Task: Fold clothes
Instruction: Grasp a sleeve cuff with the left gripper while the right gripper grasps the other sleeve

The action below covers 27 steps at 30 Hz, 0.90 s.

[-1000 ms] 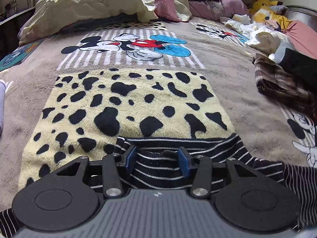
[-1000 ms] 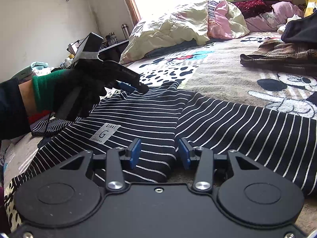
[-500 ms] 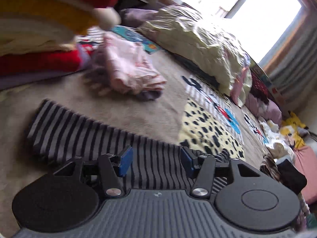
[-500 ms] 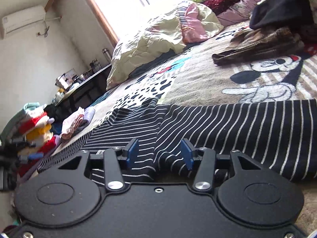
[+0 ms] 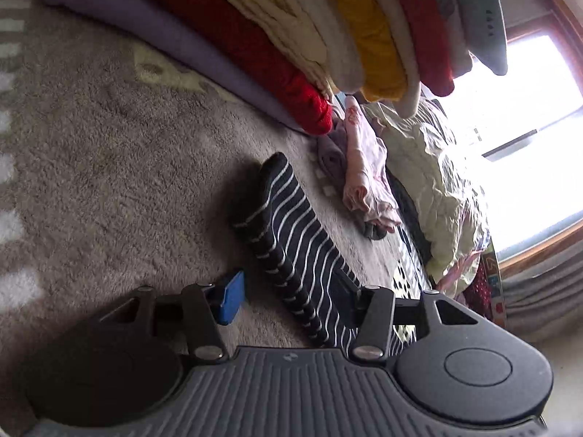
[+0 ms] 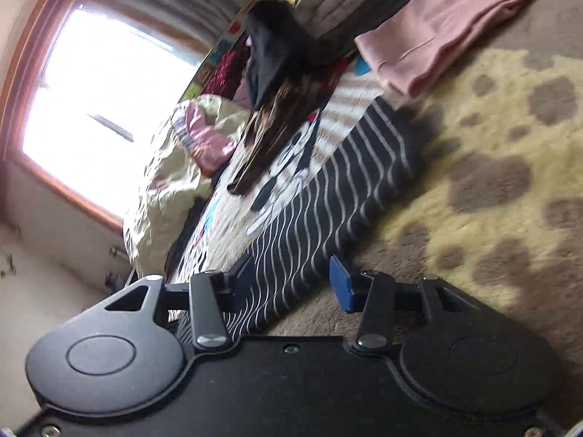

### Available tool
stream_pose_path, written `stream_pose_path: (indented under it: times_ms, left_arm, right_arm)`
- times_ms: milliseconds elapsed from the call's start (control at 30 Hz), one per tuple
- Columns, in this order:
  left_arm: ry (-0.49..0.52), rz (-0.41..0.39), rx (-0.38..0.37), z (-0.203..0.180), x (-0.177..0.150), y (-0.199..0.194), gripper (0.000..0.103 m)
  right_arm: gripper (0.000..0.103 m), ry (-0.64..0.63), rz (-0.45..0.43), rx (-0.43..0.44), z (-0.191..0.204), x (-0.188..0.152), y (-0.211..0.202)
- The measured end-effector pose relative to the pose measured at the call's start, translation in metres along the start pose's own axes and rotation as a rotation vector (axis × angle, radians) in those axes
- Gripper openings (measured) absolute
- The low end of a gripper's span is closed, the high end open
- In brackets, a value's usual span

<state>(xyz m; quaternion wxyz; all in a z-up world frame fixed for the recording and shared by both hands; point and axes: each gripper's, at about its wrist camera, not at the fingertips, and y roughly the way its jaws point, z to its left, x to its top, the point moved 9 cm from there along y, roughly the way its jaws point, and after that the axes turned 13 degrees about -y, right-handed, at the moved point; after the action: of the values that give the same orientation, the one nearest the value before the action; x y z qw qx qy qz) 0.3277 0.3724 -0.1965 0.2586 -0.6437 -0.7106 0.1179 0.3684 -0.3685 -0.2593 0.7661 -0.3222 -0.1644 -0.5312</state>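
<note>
The black top with white stripes lies flat on the blanket. In the left wrist view one striped sleeve (image 5: 291,225) runs from its cuff down between the fingers of my left gripper (image 5: 291,296). That gripper is open; its blue pad (image 5: 229,300) rests on the blanket beside the sleeve, and the other pad is hidden behind the fabric. In the right wrist view the other striped sleeve (image 6: 339,189) passes between the fingers of my right gripper (image 6: 291,278), which is also open and low over the blanket. Both views are rolled sideways.
A tall stack of folded clothes (image 5: 328,36) rises close beyond the left sleeve's cuff, with a crumpled pink garment (image 5: 364,182) and a cream duvet (image 5: 441,189) past it. Near the right sleeve lie folded pink clothing (image 6: 455,29), a black garment (image 6: 269,47) and a brown plaid one (image 6: 277,134).
My left gripper left the collar and swung out to the left sleeve. My right gripper moved from the body out to the right sleeve. Both rolled sideways and stayed open.
</note>
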Motion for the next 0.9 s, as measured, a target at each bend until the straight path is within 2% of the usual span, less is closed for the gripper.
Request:
stream_pose_path:
  times_ms: [33,100,167,233,367,467,567,667,767,900]
  left_arm:
    - [0.0,-0.009,0.002,-0.002,0.004,0.004,0.046]
    - [0.019,-0.026,0.025,-0.002,0.01,0.01,0.036]
    - [0.0,-0.036,0.028,0.002,0.016,0.014,0.022]
    - [-0.016,-0.04,0.024,0.006,0.022,0.017,0.014]
    - [0.035,-0.04,0.016,0.001,0.024,0.019,0.009]
    - [0.099,-0.06,0.005,-0.019,0.023,0.013,0.007]
    - [0.187,-0.09,-0.048,-0.06,0.018,-0.002,0.007]
    - [0.303,-0.107,-0.114,-0.106,-0.003,-0.021,0.007]
    - [0.47,-0.126,-0.173,-0.164,-0.037,-0.04,0.007]
    - [0.699,-0.13,-0.222,-0.23,-0.105,-0.044,0.007]
  right_arm:
    - [0.044,0.003,-0.012,-0.008,0.001,-0.001,0.001]
    - [0.051,-0.052,-0.013,-0.037,0.008,-0.002,0.007]
    - [0.054,-0.107,-0.009,-0.058,0.016,-0.004,0.014]
    - [0.055,-0.129,-0.014,-0.067,0.018,-0.002,0.021]
    - [0.056,-0.181,-0.014,-0.083,0.018,0.0,0.036]
    - [0.057,-0.204,-0.016,-0.095,0.019,0.002,0.043]
    - [0.058,-0.213,-0.021,-0.108,0.02,0.003,0.045]
    - [0.058,-0.193,-0.028,-0.103,0.018,0.005,0.045]
    - [0.058,-0.139,-0.043,-0.081,0.016,0.008,0.042]
    - [0.058,-0.04,-0.08,-0.044,0.01,0.013,0.037]
